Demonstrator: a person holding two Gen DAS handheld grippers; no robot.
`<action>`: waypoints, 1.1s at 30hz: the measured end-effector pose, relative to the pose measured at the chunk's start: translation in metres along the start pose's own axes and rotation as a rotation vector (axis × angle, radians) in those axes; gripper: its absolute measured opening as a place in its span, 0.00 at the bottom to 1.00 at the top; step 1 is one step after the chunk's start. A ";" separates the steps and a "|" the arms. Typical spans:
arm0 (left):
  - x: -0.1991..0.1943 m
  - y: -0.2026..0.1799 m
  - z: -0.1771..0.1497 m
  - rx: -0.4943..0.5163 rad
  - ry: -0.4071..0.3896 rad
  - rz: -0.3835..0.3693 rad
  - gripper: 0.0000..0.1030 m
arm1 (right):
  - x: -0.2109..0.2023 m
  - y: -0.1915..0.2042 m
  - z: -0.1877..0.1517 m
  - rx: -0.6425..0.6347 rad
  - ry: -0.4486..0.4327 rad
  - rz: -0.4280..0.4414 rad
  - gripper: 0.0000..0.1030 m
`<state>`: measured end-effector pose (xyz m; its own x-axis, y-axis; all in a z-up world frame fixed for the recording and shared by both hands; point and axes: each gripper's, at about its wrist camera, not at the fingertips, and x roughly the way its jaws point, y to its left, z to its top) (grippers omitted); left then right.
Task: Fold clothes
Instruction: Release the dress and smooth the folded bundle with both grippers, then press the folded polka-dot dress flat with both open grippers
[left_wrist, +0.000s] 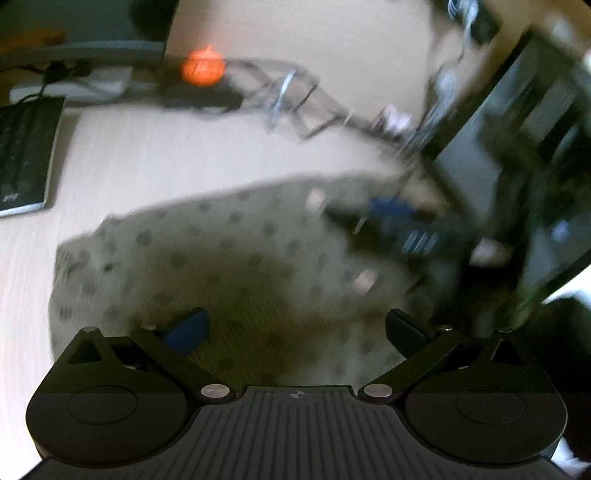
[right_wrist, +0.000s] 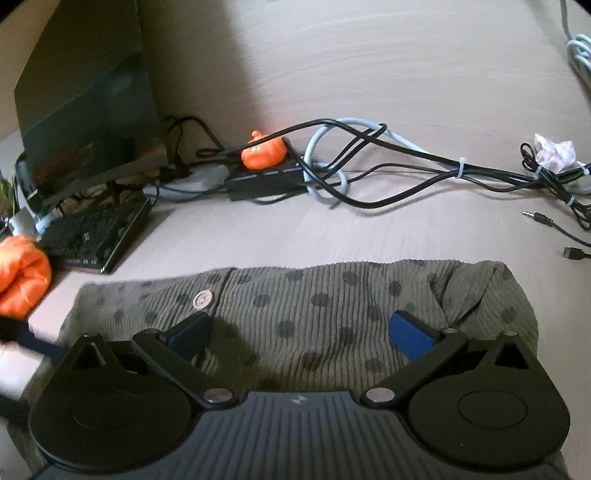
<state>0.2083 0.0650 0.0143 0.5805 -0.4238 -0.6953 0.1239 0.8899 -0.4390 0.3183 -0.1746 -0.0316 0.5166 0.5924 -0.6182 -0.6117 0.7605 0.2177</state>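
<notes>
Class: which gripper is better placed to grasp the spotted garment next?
Right, probably. The right gripper hangs open directly over the spotted garment in a sharp view; the left gripper, also open, is motion-blurred.

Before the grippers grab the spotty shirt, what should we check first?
1. Right gripper open and empty: ok.
2. Left gripper open and empty: ok.
3. Both grippers over the spotty shirt: ok.
4. Shirt clear of the cables behind it: ok, bare table lies between.
5. Shirt lying flat: not ok, its right end is bunched.
6. Left view sharp enough to aim: not ok, it is blurred.
</notes>
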 end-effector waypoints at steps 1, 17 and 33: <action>-0.005 0.002 0.006 -0.004 -0.041 0.004 1.00 | -0.001 0.004 -0.001 -0.012 0.001 -0.011 1.00; 0.034 0.020 0.014 -0.007 -0.003 0.198 1.00 | 0.005 -0.021 0.012 -0.010 0.037 -0.101 1.00; 0.035 0.018 0.012 0.006 -0.008 0.207 1.00 | -0.041 0.014 -0.027 0.058 0.039 -0.022 1.00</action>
<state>0.2408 0.0686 -0.0111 0.6003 -0.2307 -0.7658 0.0065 0.9589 -0.2837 0.2730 -0.1954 -0.0239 0.5056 0.5653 -0.6518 -0.5642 0.7882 0.2459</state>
